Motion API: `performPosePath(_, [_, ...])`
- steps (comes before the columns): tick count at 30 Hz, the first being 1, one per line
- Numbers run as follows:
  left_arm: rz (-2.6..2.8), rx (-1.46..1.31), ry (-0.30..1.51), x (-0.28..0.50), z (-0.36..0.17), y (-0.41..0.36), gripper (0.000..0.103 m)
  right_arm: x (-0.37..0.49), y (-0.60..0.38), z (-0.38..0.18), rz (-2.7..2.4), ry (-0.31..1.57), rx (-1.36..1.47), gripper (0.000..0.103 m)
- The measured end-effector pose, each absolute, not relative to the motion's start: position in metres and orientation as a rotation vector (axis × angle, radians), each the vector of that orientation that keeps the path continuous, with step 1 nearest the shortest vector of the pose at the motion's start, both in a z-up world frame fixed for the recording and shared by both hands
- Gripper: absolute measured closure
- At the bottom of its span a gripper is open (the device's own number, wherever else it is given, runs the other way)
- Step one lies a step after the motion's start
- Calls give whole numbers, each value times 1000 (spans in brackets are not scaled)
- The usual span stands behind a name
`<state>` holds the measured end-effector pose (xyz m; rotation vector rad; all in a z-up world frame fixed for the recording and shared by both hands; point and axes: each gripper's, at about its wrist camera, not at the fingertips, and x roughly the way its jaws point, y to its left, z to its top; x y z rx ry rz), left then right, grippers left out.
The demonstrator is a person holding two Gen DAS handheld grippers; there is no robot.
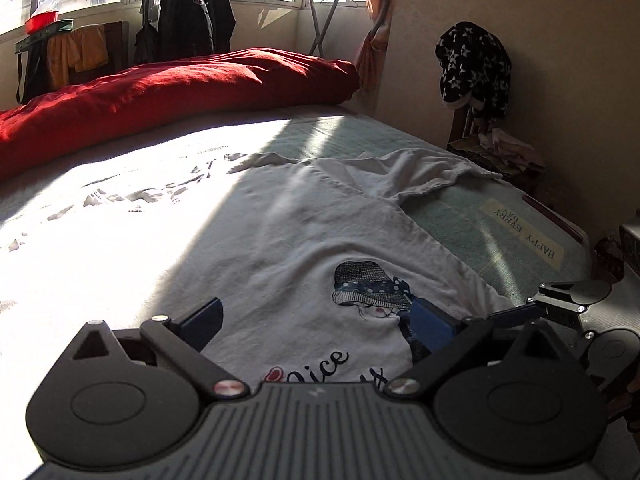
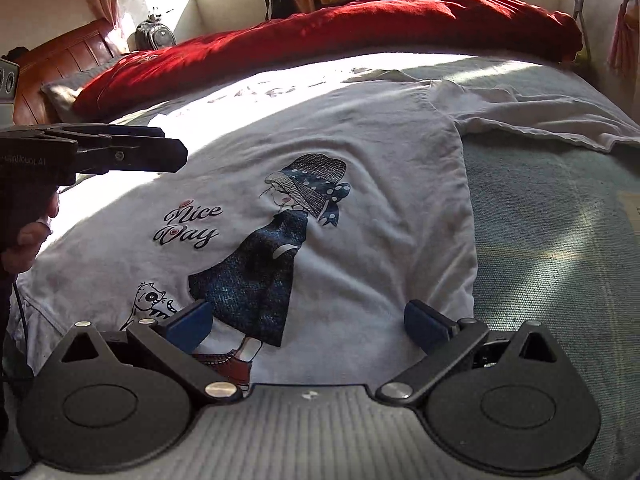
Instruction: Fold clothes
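Glare washes out the shirt's [image 2: 360, 152] far side on the bed [image 2: 540, 220]; print up, 1 sleeve rumpled — both grippers, left [image 1: 316, 324] and right [image 2: 308, 322], spread, empty.

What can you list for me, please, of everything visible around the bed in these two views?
T-shirt: one, white with a printed girl and "Nice Day", spread flat on the bed.
Bed cover: one, pale green, under the shirt.
Duvet: one, red, bunched along the far side.
Drying rack: one, metal, by the window, dark jackets hanging.
Starred garment: one, black and white, draped over a chair.
Headboard: one, brown wood.
Left tool: one, black with blue pads, open above the shirt.
Right tool: one, same colours, open above the hem.
Hand: one, holding the left tool.
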<state>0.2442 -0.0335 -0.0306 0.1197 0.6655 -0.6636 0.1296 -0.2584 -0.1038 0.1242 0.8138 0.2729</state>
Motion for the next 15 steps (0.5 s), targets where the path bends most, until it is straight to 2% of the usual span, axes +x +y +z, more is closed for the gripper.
performPosePath(5, [-658,110,646,242,-26,-27,3,127,-248,-88,214,830,82,0])
performPosePath(10, [-650,102,630,240,-21,-21,3,143,-223,-68,259,752,-42,0])
performPosePath(15, [-633,82,614,240,-16,-10,3,171,-199,-76,300,772,-62,0])
